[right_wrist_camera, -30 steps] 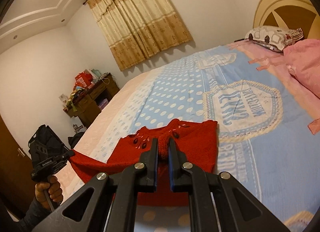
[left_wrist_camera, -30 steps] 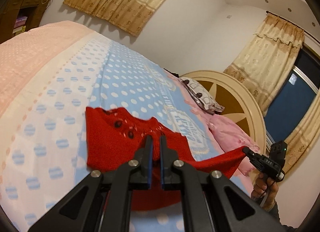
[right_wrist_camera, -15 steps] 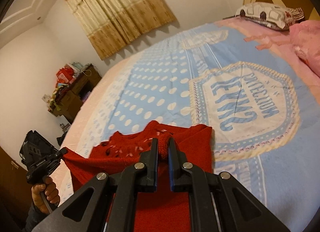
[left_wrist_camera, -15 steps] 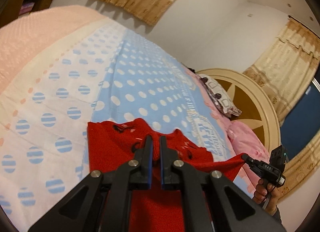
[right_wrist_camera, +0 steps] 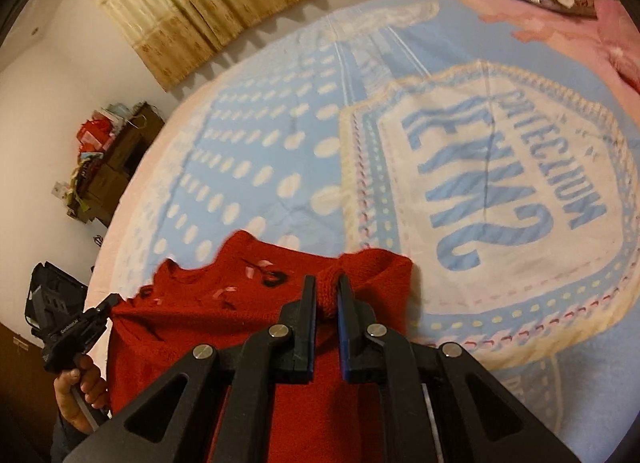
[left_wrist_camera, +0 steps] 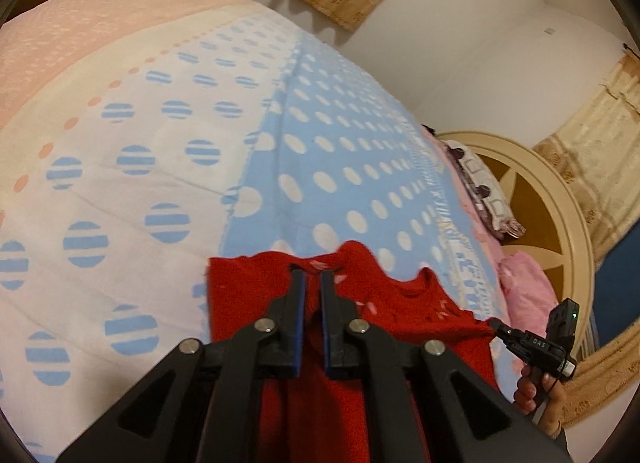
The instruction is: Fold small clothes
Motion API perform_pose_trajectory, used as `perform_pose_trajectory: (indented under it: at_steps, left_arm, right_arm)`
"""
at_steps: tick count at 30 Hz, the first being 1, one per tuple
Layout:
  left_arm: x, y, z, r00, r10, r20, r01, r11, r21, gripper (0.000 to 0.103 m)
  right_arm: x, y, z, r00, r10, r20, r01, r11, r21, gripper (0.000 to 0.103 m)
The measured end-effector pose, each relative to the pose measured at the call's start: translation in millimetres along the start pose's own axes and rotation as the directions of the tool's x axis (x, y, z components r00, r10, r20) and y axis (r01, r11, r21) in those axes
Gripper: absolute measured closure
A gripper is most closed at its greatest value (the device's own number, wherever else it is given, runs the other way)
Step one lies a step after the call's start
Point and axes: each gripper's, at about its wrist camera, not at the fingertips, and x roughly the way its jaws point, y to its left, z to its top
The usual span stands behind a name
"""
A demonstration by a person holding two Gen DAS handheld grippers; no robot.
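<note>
Left gripper (left_wrist_camera: 313,277) pressed together, pinching the sweater's (left_wrist_camera: 360,343) edge. Right gripper (right_wrist_camera: 325,285) jaws opening, a knit fold still between the pads. Sweater lies on the bed (right_wrist_camera: 280,143), stretched between both grippers, its body trailing back under them.

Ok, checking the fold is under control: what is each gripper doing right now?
Left gripper: closed on the red knitted garment.
Right gripper: jaws opening, a bunched edge of the garment between them.
</note>
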Motion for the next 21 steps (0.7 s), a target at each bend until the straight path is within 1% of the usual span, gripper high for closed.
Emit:
perform_pose_trajectory:
  at_steps: [1,2,3,4,5,6,7,8,9,10,11,12,13,15,16,17,19,20,21]
  left_arm:
    - [0.1,1.9,1.3,1.000,0.013,0.004,-0.013,1.000,-0.006,0.096]
    - [-2.0,3.7,1.9,1.000,0.020,0.010,-0.020,1.000,-0.014,0.096]
    - [-7.9,5.0,2.2,1.000,0.020,0.019,-0.019,1.000,-0.018,0.094]
    - [-12.3,5.5,2.9,0.999,0.025,0.027,-0.024,1.000,-0.016,0.093]
    - [-18.1,4.6,3.0,0.999,0.037,0.040,-0.037,0.999,-0.002,0.088]
    - [-28.4,0.3,0.3,0.997,0.051,0.058,-0.053,0.998,0.038,0.084]
    - [-34.0,-3.8,-2.7,0.996,0.058,0.066,-0.064,0.995,0.077,0.082]
    - [-39.4,-9.1,-6.8,0.995,0.071,0.073,-0.079,0.989,0.121,0.078]
    - [-46.3,-19.0,-15.5,0.994,0.082,0.073,-0.095,0.977,0.188,0.071]
    - [-48.1,-26.0,-21.7,0.994,0.086,0.060,-0.098,0.967,0.236,0.066]
    - [-48.2,-34.3,-29.1,0.994,0.097,0.040,-0.105,0.952,0.288,0.051]
    - [-45.4,-42.5,-37.1,0.992,0.121,0.021,-0.121,0.933,0.339,0.039]
    - [-40.2,-50.3,-44.4,0.989,0.148,0.009,-0.140,0.911,0.389,0.038]
    - [-26.8,-59.5,-51.4,0.980,0.198,0.006,-0.179,0.871,0.458,0.038]
    - [-17.4,-59.6,-51.7,0.970,0.242,0.017,-0.221,0.852,0.475,0.038]
    - [-9.7,-58.2,-50.9,0.959,0.280,0.031,-0.260,0.836,0.483,0.038]
    - [9.9,-48.6,-47.2,0.918,0.391,0.059,-0.367,0.787,0.495,0.038]
    - [13.9,-41.6,-45.5,0.897,0.434,0.080,-0.416,0.772,0.481,0.037]
    - [17.5,-30.4,-42.0,0.896,0.438,0.072,-0.421,0.787,0.452,0.029]
  right_arm:
    - [-0.3,-3.0,0.5,1.000,-0.010,0.012,0.010,1.000,0.008,0.073]
    - [-3.9,-6.3,0.6,0.999,-0.007,0.036,0.006,1.000,0.019,0.048]
    - [-8.4,-7.9,-0.2,0.999,0.004,0.054,-0.006,1.000,0.027,0.043]
    - [-16.0,-7.0,-1.8,0.997,0.020,0.072,-0.021,1.000,0.020,0.042]
    - [-20.5,-3.5,-3.4,0.997,0.019,0.076,-0.019,1.000,0.000,0.042]
    - [-25.6,2.3,-5.3,0.997,0.008,0.082,-0.006,1.000,-0.028,0.042]
    - [-32.8,14.5,-11.4,0.997,-0.008,0.083,0.015,0.996,-0.092,0.042]
    - [-35.4,22.9,-16.5,0.998,-0.002,0.069,0.011,0.991,-0.133,0.042]
    - [-37.2,31.4,-22.7,0.999,0.015,0.046,-0.007,0.985,-0.172,0.042]
    - [-36.6,44.6,-33.0,0.999,0.047,-0.008,-0.048,0.974,-0.221,0.042]
    - [-33.0,53.6,-40.0,0.997,0.060,-0.052,-0.071,0.965,-0.254,0.042]
    - [-26.9,63.0,-47.8,0.993,0.063,-0.104,-0.091,0.953,-0.290,0.042]
    - [-14.5,79.0,-58.9,0.984,0.037,-0.176,-0.099,0.929,-0.357,0.042]
    - [5.2,94.0,-69.0,0.973,-0.039,-0.227,-0.065,0.900,-0.430,0.042]
    - [22.0,100.7,-71.3,0.963,-0.102,-0.249,-0.025,0.886,-0.462,0.042]
    - [29.3,101.2,-69.1,0.961,-0.117,-0.252,-0.010,0.891,-0.454,0.042]
    - [41.0,95.5,-56.7,0.964,-0.096,-0.248,-0.010,0.918,-0.396,0.042]
    - [44.7,88.6,-45.1,0.971,-0.084,-0.223,0.001,0.937,-0.350,0.042]
    - [46.8,82.5,-36.4,0.975,-0.078,-0.209,0.011,0.952,-0.305,0.042]
